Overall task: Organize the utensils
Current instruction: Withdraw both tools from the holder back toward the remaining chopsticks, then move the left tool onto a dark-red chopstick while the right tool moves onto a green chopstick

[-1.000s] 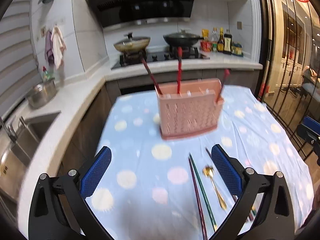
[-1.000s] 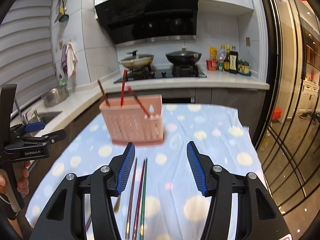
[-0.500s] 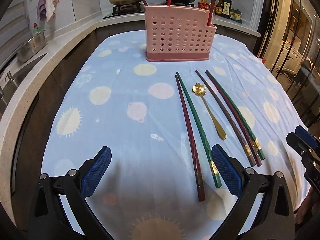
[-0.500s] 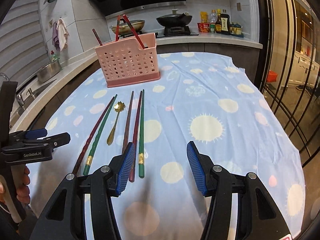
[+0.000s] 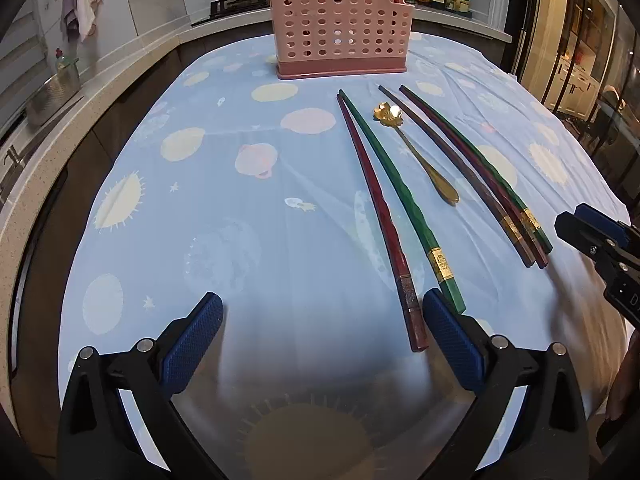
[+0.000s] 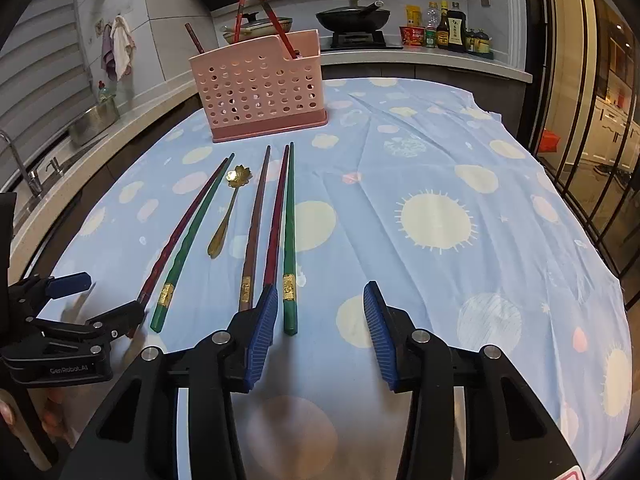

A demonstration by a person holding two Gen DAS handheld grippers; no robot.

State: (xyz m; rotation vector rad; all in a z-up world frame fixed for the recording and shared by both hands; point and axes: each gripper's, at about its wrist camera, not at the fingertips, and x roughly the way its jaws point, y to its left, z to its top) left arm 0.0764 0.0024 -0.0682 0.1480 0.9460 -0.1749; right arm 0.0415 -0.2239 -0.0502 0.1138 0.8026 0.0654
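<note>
From the left wrist view, the left claw (image 5: 322,332) hangs released and empty over the near edge of the counter (image 5: 224,216), its pads spread wide. The loose utensils all lie to its right: a dark red chopstick (image 5: 382,220) and a green chopstick (image 5: 400,196) side by side, their butt ends just beside the claw's right pad (image 5: 452,340) and their tips running away toward the pink holder (image 5: 340,24) at the far edge. Beyond them lie a gold spoon (image 5: 416,152) and three more chopsticks (image 5: 472,172), nearer the right claw (image 5: 588,236) at the frame's right margin. From the right wrist view, the right claw (image 6: 320,328) is likewise released and holds nothing; the right-hand green chopstick (image 6: 289,240) ends between its pads, close against the left pad (image 6: 262,328), with the red one (image 6: 276,220) and brown one (image 6: 254,224) just left of that. Every long axis runs from near edge to far edge, roughly in line with the claws' reach. The right claw looks nearer the trio, the left claw nearer the pair, so each probably needs only a small sideways shift.
</note>
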